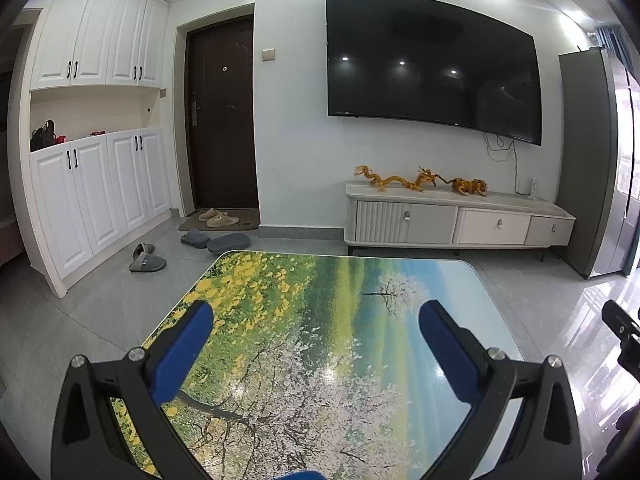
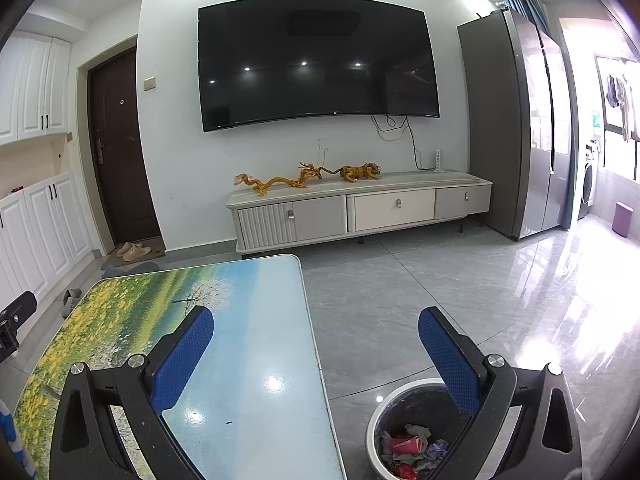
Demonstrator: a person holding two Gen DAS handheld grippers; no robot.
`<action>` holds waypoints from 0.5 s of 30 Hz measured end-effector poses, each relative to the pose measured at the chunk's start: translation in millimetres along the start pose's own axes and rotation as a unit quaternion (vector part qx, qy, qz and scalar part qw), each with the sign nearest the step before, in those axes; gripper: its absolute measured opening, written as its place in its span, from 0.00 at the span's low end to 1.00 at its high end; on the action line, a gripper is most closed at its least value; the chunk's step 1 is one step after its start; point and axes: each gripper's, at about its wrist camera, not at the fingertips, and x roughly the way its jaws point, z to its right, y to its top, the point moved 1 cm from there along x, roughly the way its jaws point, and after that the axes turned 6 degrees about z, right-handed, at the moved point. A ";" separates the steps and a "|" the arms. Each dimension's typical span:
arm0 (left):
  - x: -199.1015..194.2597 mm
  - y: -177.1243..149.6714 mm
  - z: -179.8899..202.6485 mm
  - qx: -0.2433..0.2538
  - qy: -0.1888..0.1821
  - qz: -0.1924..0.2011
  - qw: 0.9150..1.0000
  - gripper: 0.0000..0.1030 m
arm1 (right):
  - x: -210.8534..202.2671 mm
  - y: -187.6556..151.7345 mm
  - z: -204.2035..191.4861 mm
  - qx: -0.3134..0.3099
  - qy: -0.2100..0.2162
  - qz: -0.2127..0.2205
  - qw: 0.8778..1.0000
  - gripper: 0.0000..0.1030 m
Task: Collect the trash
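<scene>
My left gripper [image 1: 316,320] hangs open over the landscape-print table [image 1: 340,280], nothing between its blue pads. My right gripper [image 2: 316,324] is open too, straddling the table's right edge [image 2: 308,320]. Below its right finger stands a white-rimmed trash bin [image 2: 374,420] on the floor, lined in black, with crumpled red, grey and purple wrappers [image 2: 412,442] inside. No loose trash shows on the tabletop in either view. A black piece of the other gripper shows at the right edge of the left wrist view [image 1: 624,332] and at the left edge of the right wrist view [image 2: 14,324].
A TV cabinet [image 2: 360,208] with dragon and tiger figures stands under a wall TV [image 2: 316,64]. A grey fridge [image 2: 516,128] is to the right. Slippers [image 1: 146,260] lie near the dark door [image 1: 222,116] and white cupboards [image 1: 92,200]. Glossy tiled floor [image 2: 480,300] spreads right of the table.
</scene>
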 end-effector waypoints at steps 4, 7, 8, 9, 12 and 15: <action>2.1 0.8 -0.4 -0.001 0.000 -0.001 1.000 1.00 | -0.1 0.7 2.5 -0.004 -0.008 0.007 1.000 1.00; 3.5 -0.1 -0.5 0.000 -0.001 -0.002 1.000 1.00 | -0.8 1.5 3.8 -0.004 -0.010 0.011 1.000 1.00; 4.3 -0.1 -0.6 0.000 -0.002 -0.003 1.000 1.00 | -0.7 1.9 3.6 -0.004 -0.010 0.012 1.000 1.00; 5.0 -0.6 -0.6 0.000 -0.003 -0.004 1.000 1.00 | -0.5 2.1 3.2 -0.004 -0.010 0.012 1.000 1.00; 6.0 -1.4 -0.6 -0.001 -0.006 -0.005 1.000 1.00 | 0.0 2.0 2.8 -0.006 -0.010 0.012 1.000 1.00; 5.9 -2.6 0.0 -0.001 -0.008 -0.006 1.000 1.00 | 0.4 2.1 2.3 -0.006 -0.010 0.012 1.000 1.00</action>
